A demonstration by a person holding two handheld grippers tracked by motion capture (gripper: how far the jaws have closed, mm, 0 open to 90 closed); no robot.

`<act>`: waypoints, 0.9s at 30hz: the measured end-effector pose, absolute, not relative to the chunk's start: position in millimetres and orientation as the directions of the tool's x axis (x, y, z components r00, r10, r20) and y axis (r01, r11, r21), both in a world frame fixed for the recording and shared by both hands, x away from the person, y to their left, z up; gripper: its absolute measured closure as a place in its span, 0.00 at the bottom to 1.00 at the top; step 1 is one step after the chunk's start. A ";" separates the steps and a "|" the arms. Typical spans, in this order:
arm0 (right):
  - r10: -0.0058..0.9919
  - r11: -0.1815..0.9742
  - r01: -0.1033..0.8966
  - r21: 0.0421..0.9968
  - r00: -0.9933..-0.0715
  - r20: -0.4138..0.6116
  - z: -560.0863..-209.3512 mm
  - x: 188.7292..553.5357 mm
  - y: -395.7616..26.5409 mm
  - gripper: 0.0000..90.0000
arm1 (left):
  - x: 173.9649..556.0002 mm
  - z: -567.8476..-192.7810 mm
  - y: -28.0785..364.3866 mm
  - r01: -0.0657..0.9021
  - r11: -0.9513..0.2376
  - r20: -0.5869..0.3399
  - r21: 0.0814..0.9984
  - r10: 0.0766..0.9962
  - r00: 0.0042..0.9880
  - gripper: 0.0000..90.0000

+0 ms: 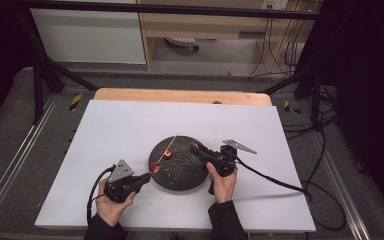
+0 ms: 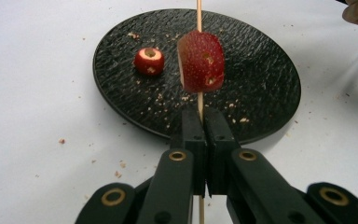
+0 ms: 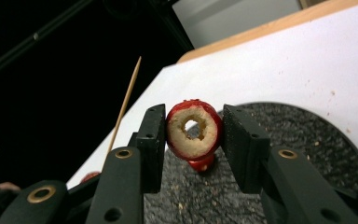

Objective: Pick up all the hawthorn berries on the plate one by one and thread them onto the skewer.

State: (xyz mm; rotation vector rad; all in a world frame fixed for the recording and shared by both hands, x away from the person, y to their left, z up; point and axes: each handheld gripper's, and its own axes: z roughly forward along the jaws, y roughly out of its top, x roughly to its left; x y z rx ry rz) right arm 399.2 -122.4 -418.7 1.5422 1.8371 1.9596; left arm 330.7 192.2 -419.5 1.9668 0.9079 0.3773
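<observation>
Hawthorn-like red fruit pieces are being threaded onto a thin wooden skewer [image 2: 199, 14]. One cored fruit ring [image 3: 194, 129] sits squeezed between the pads of the right hand-held gripper [image 3: 193, 140], its bored hole facing the camera, held just above the black round plate [image 3: 307, 135]. It looks light and fairly firm but crumbly: crumbs litter the plate, so a hard pinch could split the ring. The sides of its red skin, as now, seem the best place to hold it, leaving the hole free.

The left hand-held gripper [image 2: 204, 140] is clamped tight on the skewer's lower part. A skewered fruit [image 2: 201, 61] already sits on the stick just beyond the jaws. The skewer is slender, stiff yet easy to snap; gripping close behind the fruit keeps it from flexing. In the high view its long axis runs from the left gripper [image 1: 147, 176] up and to the right over the plate [image 1: 180, 175], free tip pointing away from the person.

Another loose fruit [image 2: 149, 60] rests on the plate, apart from the skewer. The plate lies on the white worktop [image 1: 120, 130].
</observation>
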 end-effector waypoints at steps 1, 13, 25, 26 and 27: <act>0.619 -0.308 0.550 0.776 -0.503 0.602 -418.6 399.6 -122.5 0.69 | 330.5 -419.2 190.7 0.446 -0.316 -0.090 0.837 0.726 0.682 0.98; 0.594 -0.439 0.463 0.770 -0.494 0.635 -408.0 402.5 -126.1 0.69 | 330.8 -416.8 174.4 0.437 -0.300 -0.097 0.848 0.722 0.685 0.98; 0.562 -0.518 0.417 0.747 -0.493 0.664 -395.9 409.2 -133.1 0.69 | 329.7 -415.2 158.0 0.415 -0.301 -0.090 0.859 0.709 0.700 0.98; 0.557 -0.525 0.415 0.743 -0.492 0.669 -394.6 409.2 -133.6 0.69 | 329.3 -415.2 156.6 0.412 -0.302 -0.089 0.860 0.706 0.703 0.98; 0.551 -0.529 0.412 0.741 -0.497 0.670 -393.6 409.3 -134.2 0.69 | 328.8 -415.3 155.1 0.410 -0.301 -0.089 0.861 0.704 0.704 0.98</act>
